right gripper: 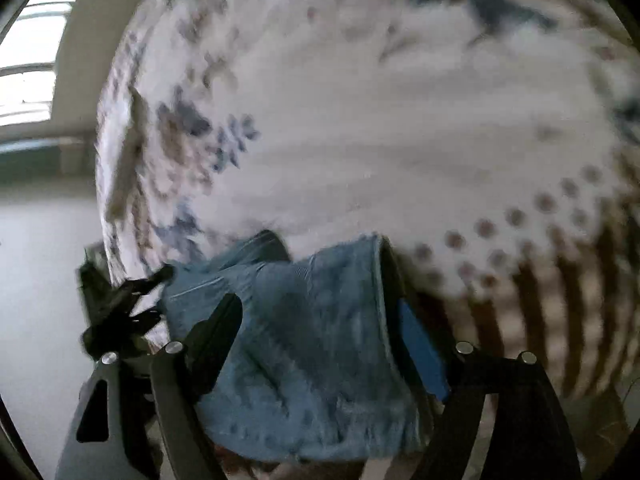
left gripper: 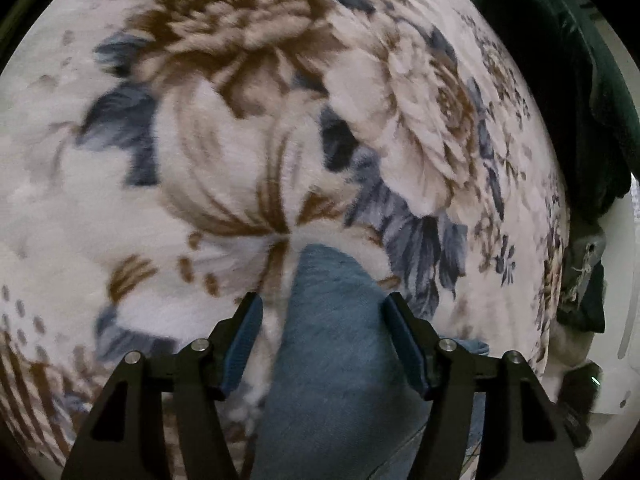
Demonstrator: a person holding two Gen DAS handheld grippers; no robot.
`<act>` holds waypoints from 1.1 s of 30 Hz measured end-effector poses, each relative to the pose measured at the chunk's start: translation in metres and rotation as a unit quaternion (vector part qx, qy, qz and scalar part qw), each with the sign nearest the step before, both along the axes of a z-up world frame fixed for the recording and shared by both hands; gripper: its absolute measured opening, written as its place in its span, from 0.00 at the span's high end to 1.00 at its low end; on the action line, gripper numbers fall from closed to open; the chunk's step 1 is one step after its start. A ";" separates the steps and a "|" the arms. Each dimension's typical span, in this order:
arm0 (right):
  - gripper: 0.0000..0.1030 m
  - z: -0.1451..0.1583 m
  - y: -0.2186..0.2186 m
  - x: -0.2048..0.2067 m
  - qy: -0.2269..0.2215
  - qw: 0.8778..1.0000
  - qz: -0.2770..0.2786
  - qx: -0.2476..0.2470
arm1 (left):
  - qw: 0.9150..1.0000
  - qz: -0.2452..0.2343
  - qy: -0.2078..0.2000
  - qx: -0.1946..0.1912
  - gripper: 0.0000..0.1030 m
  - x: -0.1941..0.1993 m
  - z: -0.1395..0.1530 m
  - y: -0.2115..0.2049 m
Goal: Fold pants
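The pants are blue denim. In the left wrist view a rounded end of the pants (left gripper: 332, 336) lies between the two spread fingers of my left gripper (left gripper: 322, 308), over a floral blanket (left gripper: 240, 140). The jaws stand wide apart and do not pinch the cloth. In the right wrist view a bunched part of the pants (right gripper: 316, 344) fills the gap of my right gripper (right gripper: 314, 304), whose fingers are also spread. The cloth drapes over the right finger's blue pad (right gripper: 420, 348). The left gripper (right gripper: 120, 312) shows at the left edge, blurred.
The floral fleece blanket (right gripper: 380, 120) covers the surface in both views. Dark green clothing (left gripper: 580, 100) is piled at the blanket's far right edge. More dark items (left gripper: 580, 300) lie at the right. A pale floor (right gripper: 40, 280) and a window (right gripper: 28, 60) show beyond the blanket's left edge.
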State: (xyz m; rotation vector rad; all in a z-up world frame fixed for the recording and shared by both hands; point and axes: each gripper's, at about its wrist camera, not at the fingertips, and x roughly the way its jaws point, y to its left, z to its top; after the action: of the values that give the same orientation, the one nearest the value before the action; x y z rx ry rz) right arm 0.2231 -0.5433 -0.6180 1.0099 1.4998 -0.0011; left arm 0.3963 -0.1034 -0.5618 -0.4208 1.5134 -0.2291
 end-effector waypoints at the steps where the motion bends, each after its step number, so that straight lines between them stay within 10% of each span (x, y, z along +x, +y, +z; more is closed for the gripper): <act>1: 0.21 -0.008 0.000 0.000 0.005 1.000 0.002 0.016 | 1.000 0.002 -0.003 0.003 0.41 -0.001 0.002 0.003; 5: 0.50 0.002 0.012 0.006 -0.020 0.999 0.030 0.015 | 1.000 0.011 -0.011 0.004 0.41 -0.007 0.008 0.016; 6: 0.77 0.016 0.017 0.008 -0.033 0.999 0.034 0.000 | 1.000 0.013 -0.011 0.004 0.41 -0.008 0.008 0.019; 9: 0.89 0.052 0.032 0.014 -0.067 0.995 0.047 -0.062 | 1.000 0.019 -0.012 0.002 0.41 -0.008 0.009 0.025; 17: 0.89 0.066 0.015 0.027 -0.091 0.988 0.047 -0.115 | 1.000 0.026 -0.008 -0.002 0.41 -0.005 0.010 0.034; 23: 0.39 0.033 -0.010 0.011 -0.026 0.996 0.003 -0.083 | 1.000 0.015 0.005 -0.017 0.41 0.007 -0.010 0.015; 26: 0.39 0.038 -0.013 -0.005 -0.027 0.996 -0.010 -0.079 | 0.999 -0.031 -0.035 0.027 0.83 0.014 -0.007 -0.003; 33: 0.39 0.016 -0.006 -0.033 0.035 0.994 -0.007 -0.107 | 0.993 -0.067 -0.044 0.091 0.81 0.019 -0.004 -0.012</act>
State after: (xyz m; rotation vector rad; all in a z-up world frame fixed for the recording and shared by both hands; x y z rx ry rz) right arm 0.1897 -0.5493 -0.6016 0.8542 1.5200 -0.2056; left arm 0.4157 -0.1152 -0.5661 -0.1614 1.4630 -0.2091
